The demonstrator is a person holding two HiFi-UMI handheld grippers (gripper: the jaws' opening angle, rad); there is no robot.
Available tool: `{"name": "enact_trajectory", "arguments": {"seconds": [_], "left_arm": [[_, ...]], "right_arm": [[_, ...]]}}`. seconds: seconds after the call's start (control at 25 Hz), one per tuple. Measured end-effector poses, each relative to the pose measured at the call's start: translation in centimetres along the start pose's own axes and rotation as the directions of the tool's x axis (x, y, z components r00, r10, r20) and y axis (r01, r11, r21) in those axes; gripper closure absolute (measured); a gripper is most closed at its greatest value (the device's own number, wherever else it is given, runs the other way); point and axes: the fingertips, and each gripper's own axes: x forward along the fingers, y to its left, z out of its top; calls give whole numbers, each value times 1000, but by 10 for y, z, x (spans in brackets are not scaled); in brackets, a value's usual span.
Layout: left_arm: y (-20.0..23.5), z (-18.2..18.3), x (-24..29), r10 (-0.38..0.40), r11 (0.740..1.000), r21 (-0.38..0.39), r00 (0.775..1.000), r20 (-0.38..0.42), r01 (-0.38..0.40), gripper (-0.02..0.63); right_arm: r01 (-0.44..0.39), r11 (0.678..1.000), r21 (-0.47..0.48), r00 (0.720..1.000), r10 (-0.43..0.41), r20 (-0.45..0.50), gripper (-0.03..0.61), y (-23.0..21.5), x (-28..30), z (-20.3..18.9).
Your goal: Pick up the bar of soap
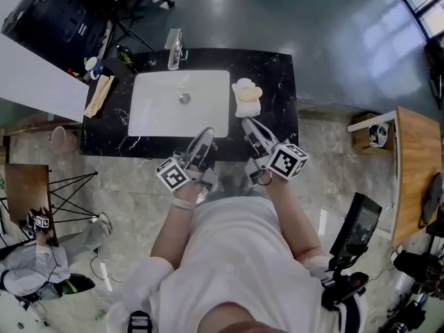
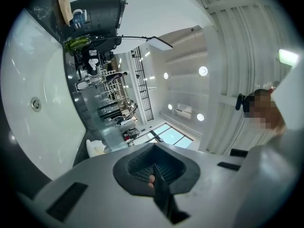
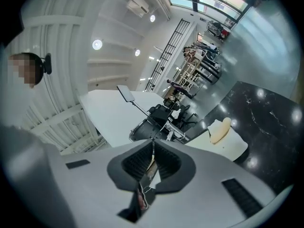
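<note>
A pale yellow bar of soap (image 1: 248, 92) lies on a white soap dish (image 1: 246, 107) on the black marble counter (image 1: 276, 82), right of the white sink (image 1: 163, 113). In the right gripper view the soap (image 3: 220, 130) and its dish (image 3: 233, 147) show at the right. My right gripper (image 1: 246, 125) hovers at the counter's front edge, just in front of the dish, shut and empty. My left gripper (image 1: 207, 134) is over the sink's front right rim, also shut with nothing in it. In the left gripper view the dish (image 2: 95, 147) shows small beyond the sink basin (image 2: 42, 122).
A chrome faucet (image 1: 174, 49) stands behind the sink. A folded tan cloth (image 1: 99, 96), a green bottle (image 1: 126, 57) and small items sit at the counter's left end. A wooden table (image 1: 416, 172) stands to the right, and a second person (image 1: 38, 255) sits on the floor at the left.
</note>
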Motion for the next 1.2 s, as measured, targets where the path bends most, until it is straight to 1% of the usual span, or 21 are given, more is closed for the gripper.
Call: {"name": "enact_trajectory", "arguments": {"seconds": [0.2,0.52,0.68,0.92,1.12,1.16,1.2], "left_arm": [[-5,-2,19,-1,1000,12,1000,16,1,607],[-5,-5,30,17,999,35,1000,26,-18,607],[-6,-1,32,28,998,53,999,34,-30,607],[-4,4,28,59,995,80,997,56,-64,607],[6,5,19,99,992,68,992,81,-104,607],[6,6,18,107,990,77,991,84,-114,607],[7,7,17,116,989,84,989,88,-124,607]], "right_arm": [[-14,1000,-16,1000,14,5,555,-4,0,20],[17,1000,-10,1000,-17,2,555,-29,0,36],[78,997,-10,997,-78,18,555,-50,4,48],[161,987,20,986,-161,49,554,-83,7,69],[247,968,53,967,-250,58,551,-120,14,76],[266,962,57,961,-269,55,543,-128,15,76],[285,957,60,957,-288,48,515,-136,17,75]]}}
